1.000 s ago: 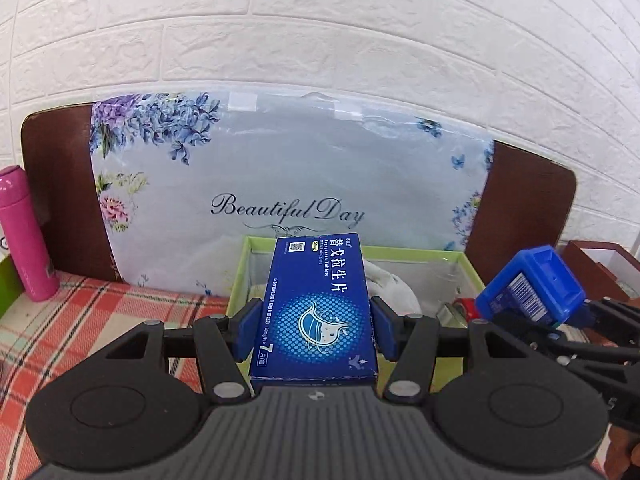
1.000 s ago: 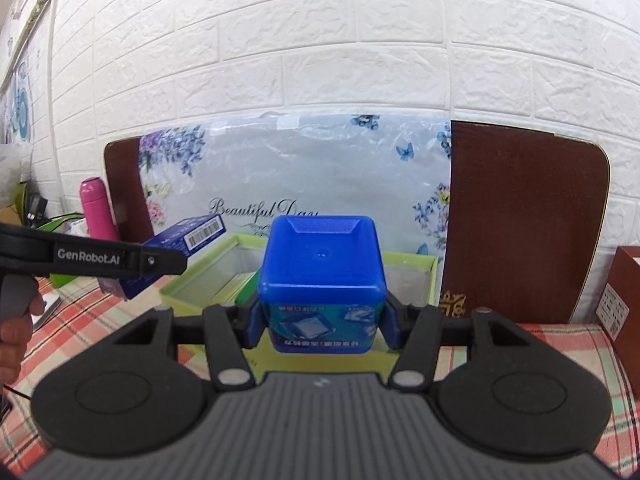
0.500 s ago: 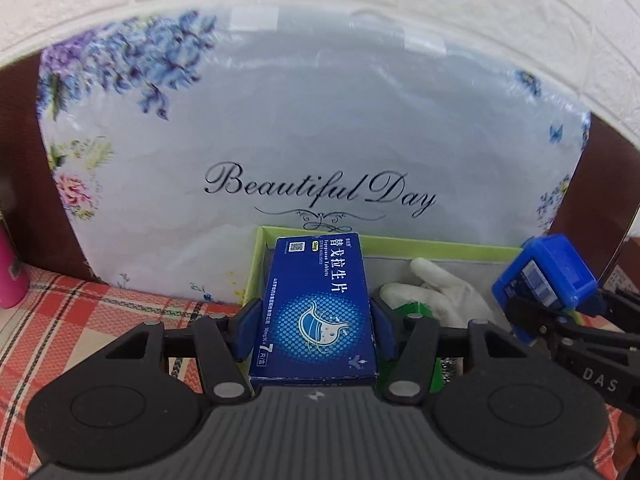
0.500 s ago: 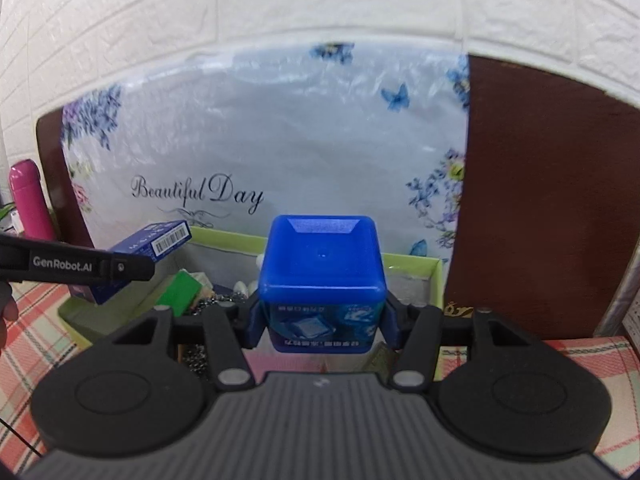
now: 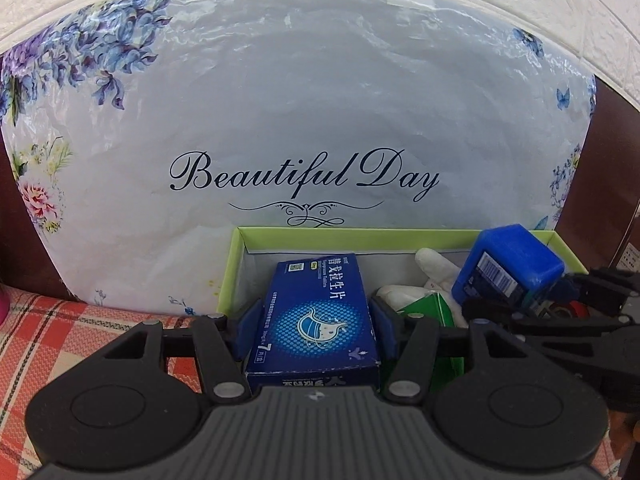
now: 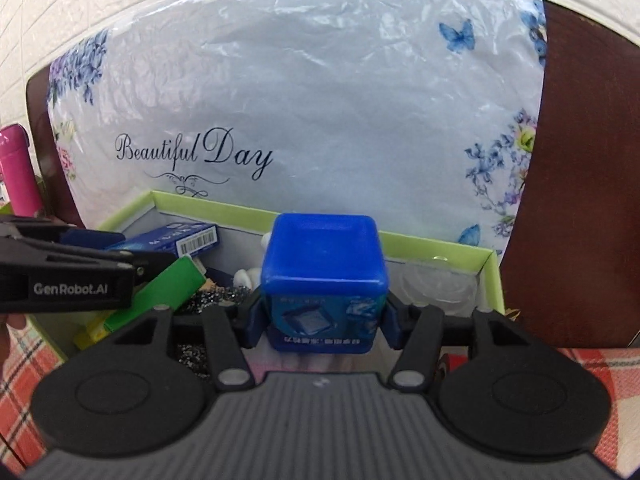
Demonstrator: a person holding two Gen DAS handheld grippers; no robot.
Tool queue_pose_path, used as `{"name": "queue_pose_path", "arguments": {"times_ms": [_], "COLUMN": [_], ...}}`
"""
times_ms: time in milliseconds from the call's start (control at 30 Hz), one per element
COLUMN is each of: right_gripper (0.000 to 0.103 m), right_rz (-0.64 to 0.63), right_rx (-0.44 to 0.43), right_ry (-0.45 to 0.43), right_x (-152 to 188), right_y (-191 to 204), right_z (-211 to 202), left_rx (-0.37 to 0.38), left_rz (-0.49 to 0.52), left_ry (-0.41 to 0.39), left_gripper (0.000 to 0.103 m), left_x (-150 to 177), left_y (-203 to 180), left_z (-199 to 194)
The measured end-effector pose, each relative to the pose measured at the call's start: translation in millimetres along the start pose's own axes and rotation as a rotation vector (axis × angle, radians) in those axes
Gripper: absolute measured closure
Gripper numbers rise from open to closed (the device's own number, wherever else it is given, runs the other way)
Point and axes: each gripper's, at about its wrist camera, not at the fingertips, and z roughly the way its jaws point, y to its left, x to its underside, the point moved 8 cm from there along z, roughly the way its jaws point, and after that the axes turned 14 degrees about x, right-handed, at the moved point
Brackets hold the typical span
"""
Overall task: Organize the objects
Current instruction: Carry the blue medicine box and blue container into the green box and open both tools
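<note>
My left gripper (image 5: 314, 320) is shut on a flat dark-blue medicine box (image 5: 316, 312) and holds it over the left part of the green-rimmed cardboard box (image 5: 360, 234). My right gripper (image 6: 323, 320) is shut on a blue cube-shaped plastic container (image 6: 323, 268) and holds it over the same green-rimmed box (image 6: 440, 240). The container also shows in the left wrist view (image 5: 508, 268), and the medicine box shows in the right wrist view (image 6: 176, 238).
Inside the box lie a white glove (image 5: 432, 268), a green packet (image 6: 168, 288), a glittery chain (image 6: 224, 294) and clear plastic (image 6: 436, 280). A floral "Beautiful Day" board (image 5: 304, 120) leans behind it. A pink bottle (image 6: 18, 172) stands left on the plaid cloth (image 5: 52, 328).
Both grippers moved forward and down over the green-rimmed box, each still holding its item. The box and board now appear much closer.
</note>
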Motion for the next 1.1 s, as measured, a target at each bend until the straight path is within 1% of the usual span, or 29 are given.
{"name": "queue_pose_path", "arguments": {"times_ms": [33, 67, 100, 133, 167, 200, 267, 333, 433, 600, 633, 767, 967, 1100], "right_gripper": [0.026, 0.022, 0.022, 0.02, 0.017, 0.014, 0.001, 0.0, 0.0, 0.0, 0.0, 0.0, 0.0, 0.0], "right_rz": [-0.004, -0.013, -0.026, -0.031, -0.03, -0.027, -0.016, -0.004, 0.012, 0.031, 0.031, 0.032, 0.043, 0.046], "right_rx": [-0.004, 0.009, 0.016, 0.017, 0.018, 0.015, 0.012, 0.016, 0.011, 0.007, 0.01, 0.038, 0.044, 0.043], "right_ry": [-0.001, -0.011, -0.022, -0.026, -0.032, -0.041, -0.07, -0.088, -0.092, -0.105, -0.102, -0.115, -0.124, -0.13], "right_x": [1, 1, 1, 1, 0, -1, -5, -7, -5, 0, 1, 6, 20, 31], "right_y": [1, 0, 1, 0, 0, -1, -3, -7, -13, -20, -21, -26, -34, -37], "right_z": [-1, -4, -6, -9, -12, -15, -23, -32, -46, -75, -80, -106, -142, -165], "left_rx": [0.003, 0.008, 0.014, 0.017, 0.014, 0.027, 0.029, 0.019, 0.011, -0.011, -0.023, -0.067, -0.096, -0.089], "left_rz": [-0.009, -0.021, -0.03, -0.039, -0.046, -0.054, -0.061, -0.049, -0.048, -0.035, -0.031, -0.042, -0.054, -0.06], "left_ry": [-0.002, -0.004, -0.01, -0.026, -0.043, -0.058, -0.073, -0.092, -0.109, -0.125, -0.12, -0.104, -0.108, -0.108], "left_gripper": [0.041, 0.04, 0.037, 0.027, 0.021, 0.021, 0.019, 0.017, 0.014, 0.013, 0.011, 0.01, 0.01, 0.01], "left_x": [0, 0, -1, -2, -4, -5, -7, -10, -10, -7, -5, 4, 22, 34], "left_y": [0, 1, 1, 1, 1, 1, -1, -5, -14, -30, -33, -45, -60, -70], "left_z": [-1, -3, -6, -10, -14, -18, -28, -39, -55, -79, -81, -105, -138, -155]}}
